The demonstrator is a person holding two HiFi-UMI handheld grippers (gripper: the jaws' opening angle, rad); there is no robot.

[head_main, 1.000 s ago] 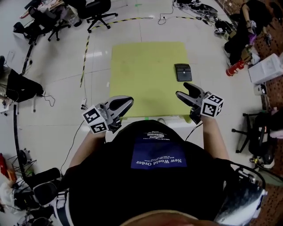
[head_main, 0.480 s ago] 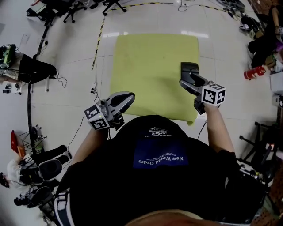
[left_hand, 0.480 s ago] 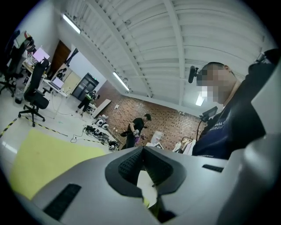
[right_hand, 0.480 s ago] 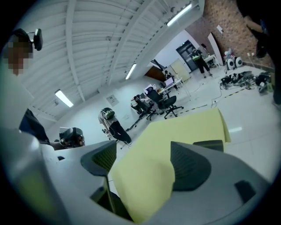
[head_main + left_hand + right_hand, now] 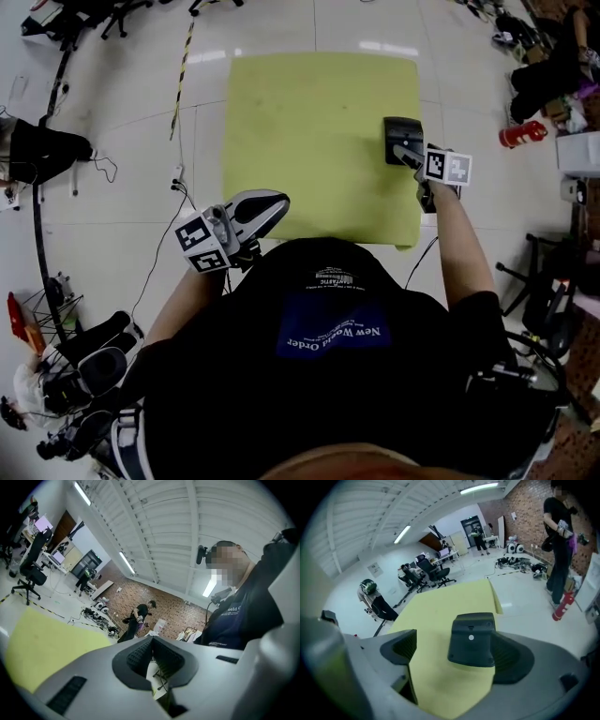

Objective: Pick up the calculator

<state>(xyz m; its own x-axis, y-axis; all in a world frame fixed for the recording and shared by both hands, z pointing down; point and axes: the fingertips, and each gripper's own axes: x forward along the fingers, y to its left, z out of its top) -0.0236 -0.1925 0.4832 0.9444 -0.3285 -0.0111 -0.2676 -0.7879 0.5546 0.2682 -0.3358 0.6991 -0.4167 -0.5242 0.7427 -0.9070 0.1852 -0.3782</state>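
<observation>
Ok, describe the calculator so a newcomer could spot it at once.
Find the big yellow-green surface amid the pale floor. Near its right edge in the head view lies the calculator, a small dark grey slab. It is the only object lying on that surface.

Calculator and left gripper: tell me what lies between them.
Only bare yellow mat lies between the calculator and the left gripper; nothing else sits on that stretch. The head view shows it.
</observation>
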